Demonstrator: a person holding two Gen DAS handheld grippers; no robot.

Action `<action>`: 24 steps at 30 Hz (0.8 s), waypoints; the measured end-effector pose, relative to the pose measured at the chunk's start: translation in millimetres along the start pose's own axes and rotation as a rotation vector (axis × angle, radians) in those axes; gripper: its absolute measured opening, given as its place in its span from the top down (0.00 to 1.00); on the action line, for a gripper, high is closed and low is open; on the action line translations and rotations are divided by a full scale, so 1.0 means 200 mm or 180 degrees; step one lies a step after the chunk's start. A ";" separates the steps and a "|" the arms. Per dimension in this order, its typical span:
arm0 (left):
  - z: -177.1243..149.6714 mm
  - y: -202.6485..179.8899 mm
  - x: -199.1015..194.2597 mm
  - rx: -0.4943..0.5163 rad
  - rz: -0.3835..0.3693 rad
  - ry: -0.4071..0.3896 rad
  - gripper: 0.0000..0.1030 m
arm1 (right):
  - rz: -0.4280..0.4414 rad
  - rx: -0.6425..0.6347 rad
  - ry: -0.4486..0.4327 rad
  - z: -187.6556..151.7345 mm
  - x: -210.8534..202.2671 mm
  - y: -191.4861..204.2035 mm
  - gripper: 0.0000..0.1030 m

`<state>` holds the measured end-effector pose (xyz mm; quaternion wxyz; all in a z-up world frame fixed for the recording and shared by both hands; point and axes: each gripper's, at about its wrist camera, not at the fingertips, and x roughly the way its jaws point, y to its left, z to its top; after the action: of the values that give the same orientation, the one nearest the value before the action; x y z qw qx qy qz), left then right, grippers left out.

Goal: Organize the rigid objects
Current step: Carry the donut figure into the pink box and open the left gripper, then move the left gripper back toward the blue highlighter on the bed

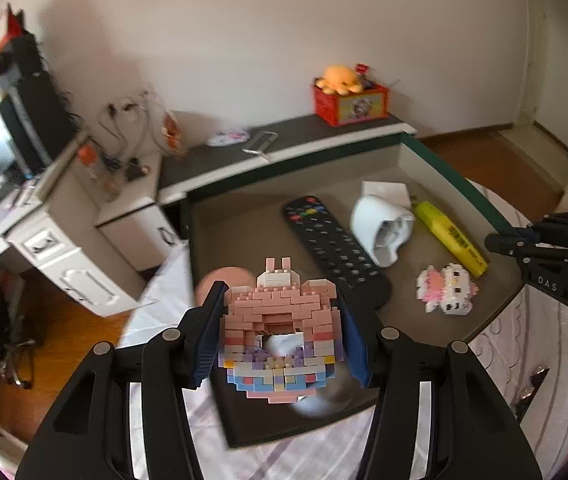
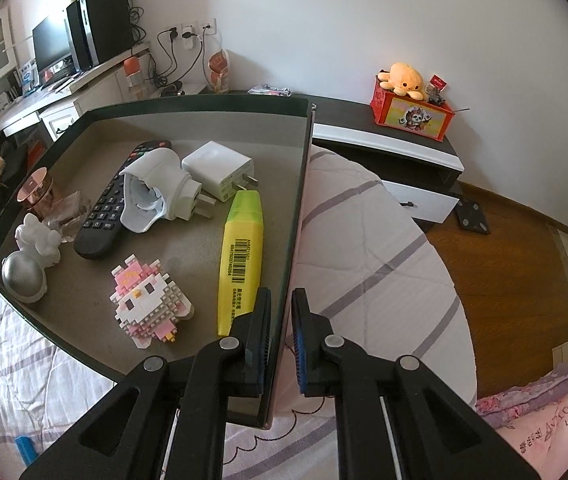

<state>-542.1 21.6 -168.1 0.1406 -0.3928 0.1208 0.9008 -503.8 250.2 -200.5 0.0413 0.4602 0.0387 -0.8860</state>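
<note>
The left gripper [image 1: 279, 332] was clamped on a brick donut [image 1: 281, 336] above the tray's near corner. The right gripper [image 2: 281, 336] pinched the tray wall [image 2: 298, 200], beside the highlighter [image 2: 241, 256].

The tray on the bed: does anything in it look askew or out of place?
Yes. The white plug-in device lies tipped on its side, resting across the black remote inside the tray. The other items lie flat on the tray floor.

bed [image 2: 364, 240] | striped quilt | shallow dark tray [image 2: 203, 120] lying on it
</note>
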 end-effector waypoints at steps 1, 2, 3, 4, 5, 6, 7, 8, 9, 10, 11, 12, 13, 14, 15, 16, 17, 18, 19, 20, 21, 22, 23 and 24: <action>0.00 0.00 0.02 -0.0024 -0.0034 0.0032 0.48 | 0.0001 -0.0006 0.0004 0.00 0.00 0.00 0.90; 0.00 -0.01 0.05 -0.0037 -0.0039 0.0082 0.48 | 0.0003 -0.0011 0.0009 0.00 0.00 0.00 0.90; 0.00 -0.03 0.07 -0.0025 -0.0019 0.0102 0.48 | 0.0004 -0.0022 0.0012 0.00 0.00 0.00 0.90; -0.01 -0.03 0.08 -0.0025 -0.0007 0.0115 0.48 | 0.0006 -0.0030 0.0014 0.00 0.00 0.00 0.90; -0.01 -0.04 0.09 -0.0033 -0.0012 0.0119 0.48 | 0.0011 -0.0032 0.0016 0.00 -0.01 0.00 0.90; -0.01 -0.04 0.09 -0.0037 -0.0020 0.0124 0.47 | 0.0012 -0.0035 0.0016 0.00 -0.01 0.00 0.90; -0.02 -0.04 0.09 -0.0040 -0.0013 0.0132 0.46 | 0.0009 -0.0040 0.0015 0.00 -0.01 0.01 0.90; -0.02 -0.04 0.09 -0.0042 0.0011 0.0132 0.39 | 0.0002 -0.0049 0.0014 -0.01 -0.02 0.01 0.90; -0.02 -0.04 0.08 -0.0035 0.0034 0.0112 0.29 | 0.0001 -0.0053 0.0014 -0.01 -0.02 0.01 0.90; -0.02 -0.04 0.07 -0.0028 0.0061 0.0092 0.25 | 0.0000 -0.0063 0.0016 -0.01 -0.02 0.01 0.90; -0.02 -0.05 0.05 -0.0013 0.0121 0.0043 0.19 | -0.0002 -0.0072 0.0018 -0.01 -0.03 0.01 0.89; -0.02 -0.05 0.03 -0.0002 0.0141 0.0013 0.13 | 0.0002 -0.0070 0.0017 -0.02 -0.03 0.01 0.89; -0.02 -0.05 0.03 0.0002 0.0146 -0.0006 0.11 | 0.0008 -0.0062 0.0016 -0.02 -0.03 0.01 0.89; -0.02 -0.05 0.00 0.0001 0.0159 -0.0027 0.09 | 0.0016 -0.0054 0.0013 -0.02 -0.04 0.01 0.89; -0.02 -0.04 -0.01 0.0003 0.0163 -0.0035 0.06 | 0.0018 -0.0050 0.0007 -0.02 -0.04 0.01 0.89; -0.02 -0.04 -0.03 -0.0001 0.0175 -0.0050 0.05 | 0.0016 -0.0051 0.0003 -0.02 -0.05 0.01 0.89; -0.03 -0.04 -0.05 -0.0023 0.0200 -0.0082 0.03 | 0.0015 -0.0049 -0.0006 -0.03 -0.06 0.01 0.89; -0.03 -0.03 -0.06 -0.0031 0.0193 -0.0096 0.02 | 0.0015 -0.0049 -0.0016 -0.03 -0.07 0.02 0.89; -0.04 -0.03 -0.08 -0.0040 0.0186 -0.0097 0.02 | 0.0023 -0.0047 -0.0024 -0.03 -0.08 0.01 0.89; -0.05 -0.02 -0.10 -0.0073 0.0199 -0.0113 0.02 | 0.0030 -0.0042 -0.0026 -0.04 -0.09 0.01 0.89; -0.06 -0.02 -0.11 -0.0090 0.0207 -0.0121 0.01 | 0.0031 -0.0048 -0.0035 -0.04 -0.11 0.02 0.89; -0.06 -0.03 -0.13 -0.0094 0.0221 -0.0126 0.01 | 0.0023 -0.0051 -0.0045 -0.04 -0.12 0.02 0.89; -0.08 -0.03 -0.16 -0.0102 0.0250 -0.0145 0.01 | 0.0028 -0.0046 -0.0045 -0.05 -0.13 0.02 0.89; -0.10 -0.04 -0.18 -0.0109 0.0271 -0.0162 0.01 | 0.0044 -0.0037 -0.0037 -0.05 -0.13 0.02 0.89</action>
<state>-502.7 17.2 -154.6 0.0984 -0.3666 0.1184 0.9176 -480.1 249.2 -185.2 0.0503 0.4550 0.0405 -0.8881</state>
